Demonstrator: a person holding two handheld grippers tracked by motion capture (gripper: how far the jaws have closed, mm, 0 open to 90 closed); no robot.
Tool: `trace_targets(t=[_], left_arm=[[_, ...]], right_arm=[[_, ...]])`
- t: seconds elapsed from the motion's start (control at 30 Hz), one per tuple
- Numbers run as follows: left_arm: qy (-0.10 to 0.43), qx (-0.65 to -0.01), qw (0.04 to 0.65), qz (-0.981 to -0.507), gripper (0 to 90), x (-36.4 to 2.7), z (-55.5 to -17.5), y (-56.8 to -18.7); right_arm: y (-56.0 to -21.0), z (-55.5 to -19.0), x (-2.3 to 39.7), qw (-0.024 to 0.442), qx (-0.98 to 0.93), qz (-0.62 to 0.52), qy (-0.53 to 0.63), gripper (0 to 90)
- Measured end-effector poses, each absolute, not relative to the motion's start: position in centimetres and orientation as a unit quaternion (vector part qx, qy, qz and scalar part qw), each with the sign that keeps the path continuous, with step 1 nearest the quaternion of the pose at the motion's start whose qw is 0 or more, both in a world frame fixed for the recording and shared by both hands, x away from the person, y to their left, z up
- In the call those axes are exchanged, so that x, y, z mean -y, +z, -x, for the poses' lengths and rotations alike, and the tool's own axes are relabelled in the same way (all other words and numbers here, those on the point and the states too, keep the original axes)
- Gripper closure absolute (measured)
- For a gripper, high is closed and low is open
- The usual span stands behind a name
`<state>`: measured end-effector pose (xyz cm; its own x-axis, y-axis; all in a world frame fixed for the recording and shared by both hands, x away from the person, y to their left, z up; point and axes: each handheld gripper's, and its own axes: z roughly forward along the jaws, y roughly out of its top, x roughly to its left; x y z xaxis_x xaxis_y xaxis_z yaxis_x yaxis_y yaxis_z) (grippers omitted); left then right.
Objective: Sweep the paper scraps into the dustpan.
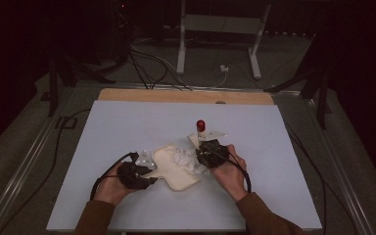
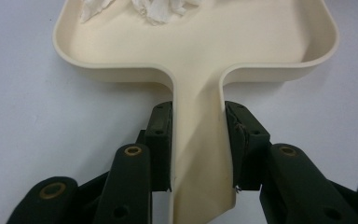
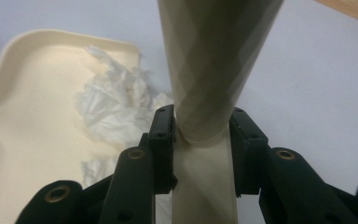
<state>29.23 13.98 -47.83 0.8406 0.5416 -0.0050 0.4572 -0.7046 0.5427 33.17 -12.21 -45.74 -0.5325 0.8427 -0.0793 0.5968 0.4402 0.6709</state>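
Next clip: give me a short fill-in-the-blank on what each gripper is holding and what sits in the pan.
1. The left gripper is shut on the cream dustpan's ____.
2. Inside the dustpan lies crumpled white ____.
3. The right gripper is shut on the cream ____ of a hand brush.
4. A small bottle beyond the right gripper has a ____ cap.

Missing words: handle; paper; handle; red
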Motion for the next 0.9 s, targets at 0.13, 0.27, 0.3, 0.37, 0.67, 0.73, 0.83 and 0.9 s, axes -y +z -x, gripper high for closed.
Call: trace_targets(t=[0.13, 0.27, 0.3, 0.37, 0.67, 0.73, 0.83, 0.9], left_arm=[[0.077, -0.272, 0.273, -0.920, 66.2, -14.0, -29.2, -47.8], [0.077, -0.272, 0.274, -0.919, 66.2, -13.9, -29.2, -47.9], [0.077, -0.272, 0.274, -0.919, 66.2, -13.9, -29.2, -47.9], [0.077, -0.272, 0.274, -0.919, 66.2, -13.9, -29.2, -47.9], [0.080, -0.272, 0.272, -0.920, 66.3, -13.8, -29.2, -47.8], [0.080, -0.271, 0.271, -0.920, 66.3, -13.8, -29.2, -47.8], [0.081, -0.272, 0.272, -0.919, 66.3, -13.7, -29.1, -47.8], [0.081, -0.272, 0.273, -0.919, 66.3, -13.7, -29.1, -47.8]], right_arm=[[-45.7, -33.1, 11.7, 0.200, -0.826, -0.433, 0.301, 66.6], [-45.7, -32.9, 11.2, 0.196, -0.829, -0.428, 0.303, 66.6], [-45.7, -32.8, 11.0, 0.196, -0.830, -0.426, 0.303, 66.6], [-45.6, -32.7, 10.7, 0.191, -0.831, -0.424, 0.305, 66.6], [-45.5, -32.0, 9.3, 0.181, -0.840, -0.407, 0.312, 66.6], [-45.5, -31.8, 9.1, 0.177, -0.840, -0.405, 0.315, 66.6], [-45.4, -31.7, 8.7, 0.170, -0.841, -0.402, 0.320, 66.7], [-45.4, -31.6, 8.5, 0.167, -0.842, -0.400, 0.321, 66.7]])
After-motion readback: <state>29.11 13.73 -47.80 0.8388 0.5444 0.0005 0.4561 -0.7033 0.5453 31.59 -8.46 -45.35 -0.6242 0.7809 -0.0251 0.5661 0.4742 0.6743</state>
